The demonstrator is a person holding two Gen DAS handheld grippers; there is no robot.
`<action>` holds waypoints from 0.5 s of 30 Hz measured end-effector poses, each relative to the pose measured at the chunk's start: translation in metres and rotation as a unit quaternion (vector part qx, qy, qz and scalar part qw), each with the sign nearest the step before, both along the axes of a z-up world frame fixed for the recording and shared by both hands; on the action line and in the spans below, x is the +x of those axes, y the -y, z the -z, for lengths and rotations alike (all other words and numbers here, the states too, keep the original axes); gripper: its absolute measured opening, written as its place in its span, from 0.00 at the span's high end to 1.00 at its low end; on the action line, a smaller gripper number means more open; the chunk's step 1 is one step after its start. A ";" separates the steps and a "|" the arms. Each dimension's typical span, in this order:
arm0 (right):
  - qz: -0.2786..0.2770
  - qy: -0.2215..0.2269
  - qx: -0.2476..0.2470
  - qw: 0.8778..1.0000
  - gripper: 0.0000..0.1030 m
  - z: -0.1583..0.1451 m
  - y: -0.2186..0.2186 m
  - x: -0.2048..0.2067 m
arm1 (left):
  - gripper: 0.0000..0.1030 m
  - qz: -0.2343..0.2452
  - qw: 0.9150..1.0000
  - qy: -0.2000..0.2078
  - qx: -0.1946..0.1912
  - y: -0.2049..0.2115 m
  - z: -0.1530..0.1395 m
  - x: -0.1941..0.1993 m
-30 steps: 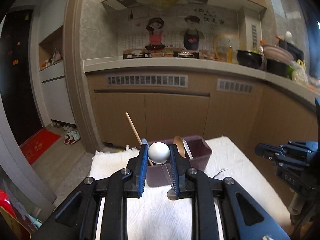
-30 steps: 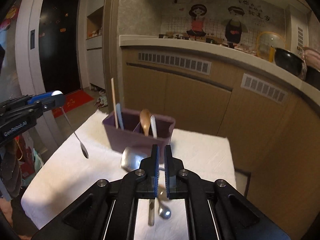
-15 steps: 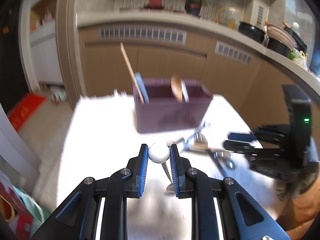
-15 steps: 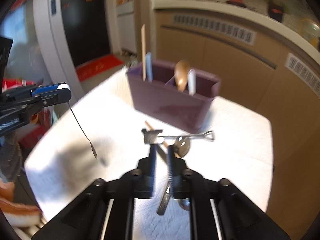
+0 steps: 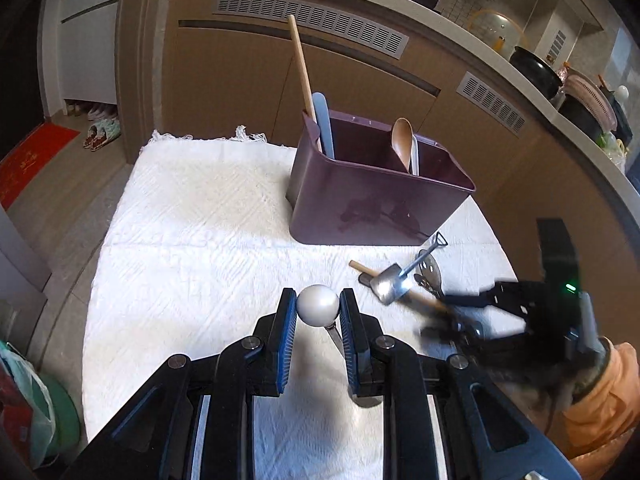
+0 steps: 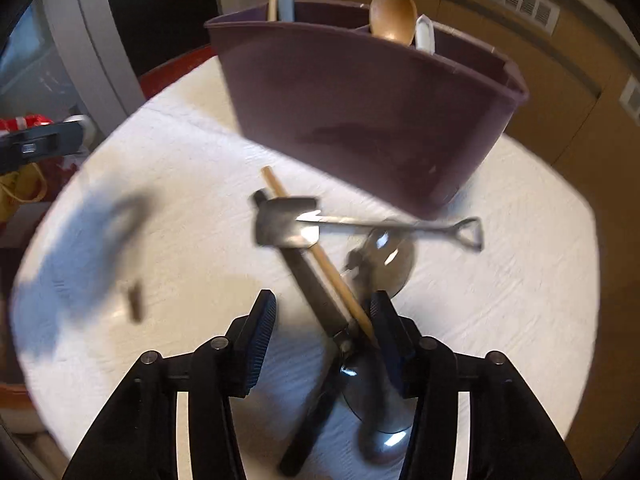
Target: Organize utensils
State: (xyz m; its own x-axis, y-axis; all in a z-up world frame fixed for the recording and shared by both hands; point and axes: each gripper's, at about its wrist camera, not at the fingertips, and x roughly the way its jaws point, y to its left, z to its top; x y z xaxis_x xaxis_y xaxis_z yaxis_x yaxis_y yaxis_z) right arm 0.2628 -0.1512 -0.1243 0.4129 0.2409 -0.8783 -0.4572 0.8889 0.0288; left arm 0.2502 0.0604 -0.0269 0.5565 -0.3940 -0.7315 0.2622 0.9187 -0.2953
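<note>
— Since the earlier frames, what has been changed?

— Both cameras have been tilted down toward the white cloth [image 5: 192,216], and the right gripper [image 6: 320,320], seen shut a second ago, has been opened wide. It has been lowered over the pile of loose utensils, with its blue pads [image 6: 262,332] set well apart; a wooden stick [image 6: 312,248] and a dark flat handle [image 6: 316,288] are straddled, the stick lying against the right pad.

— And the left gripper [image 5: 318,308]?

— It is kept clamped on the white ball end [image 5: 319,304] of a thin metal spoon, whose stem is seen hanging below the fingers.

— What is shown by one view and not the other?

— From the left wrist, the purple caddy [image 5: 376,204] is seen from above with its divider, and the right gripper [image 5: 476,312] is caught blurred at the right edge. From the right wrist, the pile is shown close up, and the left gripper [image 6: 40,144] appears blurred at the left edge. The small dangling bowl [image 6: 136,300] of the held spoon is made out only there.

— How many things can be counted?

— Four items are stood in the caddy: a long wooden stick [image 5: 302,68] and a pale blue handle [image 5: 323,124] on one side, a wooden spoon [image 5: 402,140] and a white handle [image 5: 415,156] on the other. On the cloth, a shovel-shaped spoon [image 6: 360,224], a perforated spoon [image 6: 384,256], a shiny spoon bowl [image 6: 380,416], the stick and the dark handle are counted; whether more lie beneath cannot be told.
</note>
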 end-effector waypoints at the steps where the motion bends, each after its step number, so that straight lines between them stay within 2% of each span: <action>1: -0.012 -0.028 0.028 0.999 0.49 -0.002 -0.003 -0.008 | 0.81 0.003 1.000 0.001 0.001 0.002 0.001 0.004; 3: -0.044 -0.068 0.062 0.995 0.49 -0.004 -0.011 -0.024 | 0.81 0.010 1.000 -0.004 -0.001 0.006 0.004 0.010; 5: -0.077 -0.061 0.056 0.994 0.49 -0.013 -0.022 -0.039 | 0.81 0.014 1.000 -0.010 -0.001 0.009 0.008 0.015; 8: -0.117 0.022 -0.009 0.993 0.49 -0.029 -0.035 -0.045 | 0.81 0.015 1.000 -0.018 -0.002 0.008 0.014 0.020; 10: -0.151 0.068 -0.075 0.983 0.49 -0.026 -0.041 -0.039 | 0.81 0.013 1.000 -0.023 -0.004 0.004 0.017 0.022; 12: -0.170 0.068 -0.108 0.977 0.49 -0.016 -0.041 -0.023 | 0.81 0.010 1.000 -0.027 -0.005 -0.001 0.019 0.023; 15: -0.185 0.048 -0.129 0.973 0.49 -0.003 -0.039 0.010 | 0.81 0.006 0.999 -0.033 -0.008 -0.009 0.023 0.025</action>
